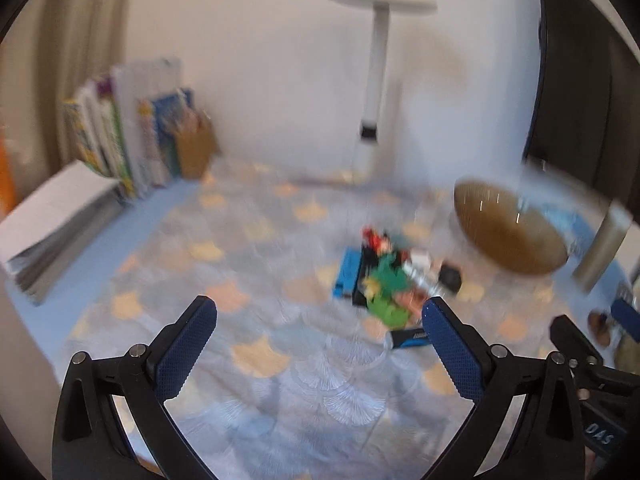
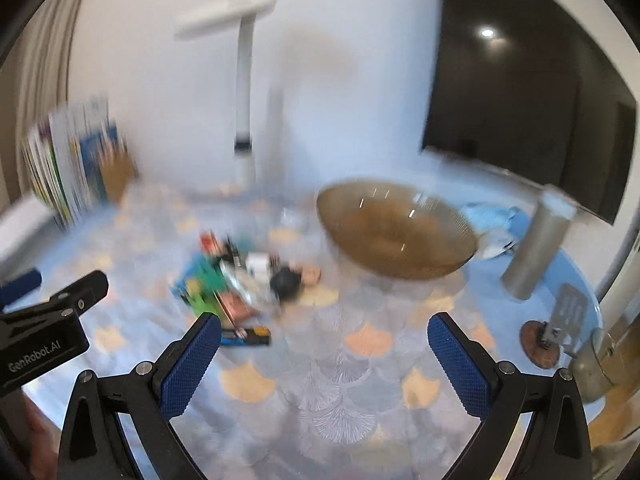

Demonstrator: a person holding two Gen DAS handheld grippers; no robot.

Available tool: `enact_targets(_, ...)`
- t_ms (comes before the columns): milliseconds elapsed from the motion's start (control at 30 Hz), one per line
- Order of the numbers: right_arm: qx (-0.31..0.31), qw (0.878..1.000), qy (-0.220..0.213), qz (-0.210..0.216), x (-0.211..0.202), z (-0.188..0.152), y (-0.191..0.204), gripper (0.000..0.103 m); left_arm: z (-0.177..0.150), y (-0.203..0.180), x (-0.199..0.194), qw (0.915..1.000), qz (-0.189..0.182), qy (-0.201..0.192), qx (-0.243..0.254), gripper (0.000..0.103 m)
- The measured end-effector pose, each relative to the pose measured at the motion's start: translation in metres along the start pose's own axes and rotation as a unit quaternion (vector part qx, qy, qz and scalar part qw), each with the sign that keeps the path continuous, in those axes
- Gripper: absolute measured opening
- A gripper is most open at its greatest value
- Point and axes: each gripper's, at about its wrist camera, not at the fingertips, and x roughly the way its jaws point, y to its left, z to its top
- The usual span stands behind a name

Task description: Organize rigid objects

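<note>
A heap of small rigid objects (image 1: 384,280) lies on the patterned tablecloth: green, red, white, black and blue pieces, blurred. It also shows in the right wrist view (image 2: 236,284). An amber glass bowl (image 1: 508,228) stands to the right of the heap and shows in the right wrist view too (image 2: 396,232). My left gripper (image 1: 320,312) is open and empty, in front of and left of the heap. My right gripper (image 2: 324,326) is open and empty, in front of the bowl and right of the heap.
A white desk lamp (image 1: 376,80) stands at the back wall. Books (image 1: 128,128) and a white box (image 1: 52,224) stand at the back left. A metal cylinder (image 2: 536,244), a blue cloth (image 2: 488,216) and a small stand (image 2: 552,332) are at the right. A dark screen (image 2: 528,96) hangs at the back right.
</note>
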Motion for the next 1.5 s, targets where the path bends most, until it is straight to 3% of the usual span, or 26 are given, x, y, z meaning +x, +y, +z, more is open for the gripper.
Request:
enact_targets(133, -0.009, 1.0, -0.001, -0.006, -0.025, -0.004, 0.007, 0.103, -0.003, 0.0, -0.022, 0.9998, 0.006, -0.006, -0.02, 0.102)
enact_targets(267, 0.002, 1.0, -0.015, 0.026, -0.043, -0.018, 0.007, 0.103, -0.013, -0.012, -0.055, 0.9978, 0.025, -0.058, 0.019, 0.103)
enact_targets(367, 0.012, 0.999, -0.014, 0.036, -0.048, -0.022, 0.005, 0.103, -0.014, -0.016, -0.064, 0.9976, 0.013, -0.058, 0.036, 0.103)
enact_targets(433, 0.003, 1.0, -0.018, 0.004, -0.049, -0.021, 0.005, 0.103, -0.016, -0.013, -0.063, 0.9981, 0.01, -0.05, 0.033, 0.102)
enact_targets(500, -0.012, 0.999, -0.039, -0.035, -0.054, -0.019, 0.006, 0.103, -0.015, -0.01, -0.068, 0.997, 0.02, -0.068, 0.032, 0.102)
enact_targets(600, -0.035, 0.996, -0.062, -0.06, -0.056, -0.013, 0.007, 0.103, -0.009, -0.013, -0.072, 0.9946, 0.013, -0.093, 0.045, 0.102)
enact_targets(700, -0.059, 0.994, -0.08, -0.044, -0.051, 0.01, 0.008, 0.103, 0.016, -0.02, -0.073, 0.9896, -0.018, -0.129, 0.06, 0.102)
enact_targets(767, -0.042, 0.996, -0.078, 0.003, -0.045, 0.032, 0.003, 0.103, 0.04, -0.024, -0.071, 0.9885, -0.043, -0.13, 0.064, 0.102)
enact_targets(867, 0.011, 0.991, -0.017, 0.129, -0.023, 0.063, -0.013, 0.103, 0.069, -0.026, -0.069, 0.9878, -0.07, -0.12, 0.069, 0.103)
enact_targets(933, 0.03, 0.984, 0.018, 0.177, -0.01, 0.069, -0.02, 0.103, 0.07, -0.028, -0.069, 0.9867, -0.078, -0.122, 0.074, 0.103)
enact_targets(1067, 0.038, 0.988, 0.042, 0.146, 0.002, 0.044, -0.023, 0.103, 0.033, -0.034, -0.051, 0.9884, -0.073, -0.091, 0.097, 0.102)
enact_targets(1167, 0.038, 0.991, 0.063, 0.114, 0.018, 0.013, -0.019, 0.103, -0.001, -0.025, -0.024, 0.9944, -0.076, -0.032, 0.066, 0.102)
enact_targets(1300, 0.039, 0.99, 0.095, 0.091, 0.04, -0.022, -0.016, 0.103, -0.031, -0.01, 0.013, 0.9957, -0.082, 0.032, 0.028, 0.103)
enact_targets(1500, -0.011, 0.996, 0.083, 0.044, 0.048, -0.029, -0.001, 0.103, -0.038, -0.006, 0.025, 0.9969, -0.064, 0.035, 0.03, 0.103)
